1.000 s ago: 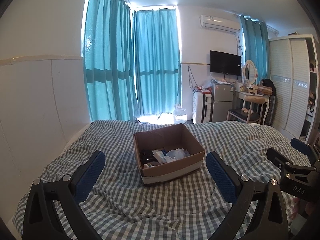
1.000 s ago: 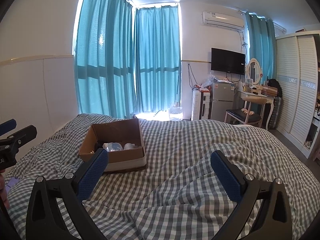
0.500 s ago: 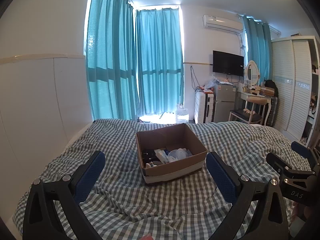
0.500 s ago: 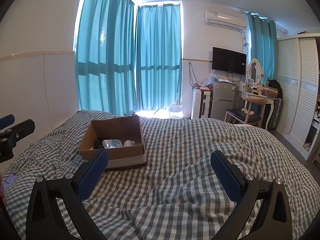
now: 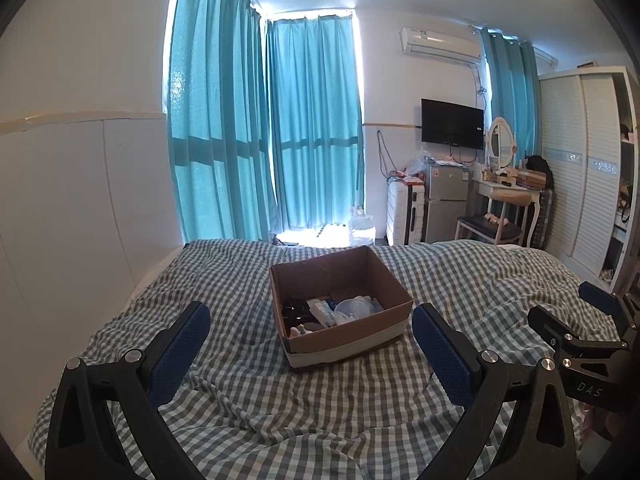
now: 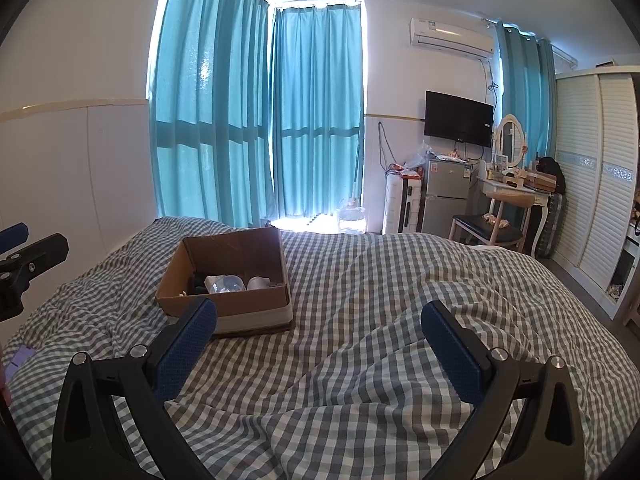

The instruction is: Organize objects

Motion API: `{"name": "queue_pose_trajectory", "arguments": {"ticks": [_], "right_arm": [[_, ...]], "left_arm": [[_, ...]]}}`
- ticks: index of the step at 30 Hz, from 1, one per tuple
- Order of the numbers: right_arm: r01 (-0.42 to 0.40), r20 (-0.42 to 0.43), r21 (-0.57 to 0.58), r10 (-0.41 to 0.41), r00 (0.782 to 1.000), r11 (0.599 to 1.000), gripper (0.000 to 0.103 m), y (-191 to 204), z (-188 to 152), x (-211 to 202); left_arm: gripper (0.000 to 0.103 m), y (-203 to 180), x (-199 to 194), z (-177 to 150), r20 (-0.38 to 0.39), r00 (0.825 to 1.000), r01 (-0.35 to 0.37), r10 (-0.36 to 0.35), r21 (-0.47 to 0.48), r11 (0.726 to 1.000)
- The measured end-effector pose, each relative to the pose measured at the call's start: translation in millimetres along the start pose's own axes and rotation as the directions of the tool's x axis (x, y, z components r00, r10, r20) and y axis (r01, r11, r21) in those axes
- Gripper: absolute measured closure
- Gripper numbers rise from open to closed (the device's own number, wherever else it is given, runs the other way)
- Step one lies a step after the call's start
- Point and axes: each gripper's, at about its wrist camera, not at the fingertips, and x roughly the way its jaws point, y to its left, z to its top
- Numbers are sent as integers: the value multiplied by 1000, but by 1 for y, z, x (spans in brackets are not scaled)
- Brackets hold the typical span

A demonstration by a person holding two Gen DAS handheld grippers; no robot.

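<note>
An open cardboard box sits on a bed with a grey-and-white checked cover. It holds several small items: dark objects, white tubes and clear plastic pieces. My left gripper is open and empty, with the box straight ahead between its blue pads. My right gripper is open and empty, with the box ahead to its left. The right gripper also shows at the right edge of the left wrist view, and the left gripper at the left edge of the right wrist view.
A white wall panel runs along the bed's left side. Teal curtains hang past the foot. A suitcase, small fridge, dressing table with chair and white wardrobe stand at the far right.
Both grippers have drawn back and risen slightly, so the box sits a little lower and further in each view. Both stay open and empty.
</note>
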Motion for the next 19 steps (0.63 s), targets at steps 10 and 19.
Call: {"name": "queue_pose_trajectory", "arguments": {"ticks": [10,19], "right_arm": [[0,-4,-4,0,1000,1000,0,3,-1,1],[-1,-10,-10,1,1000,1000,0,8,0,4]], "left_arm": [[0,-1,1,-1,-4,1000,0,0,12,1000],[0,2,5,-4,-19,1000,-6,6,10,1000]]}}
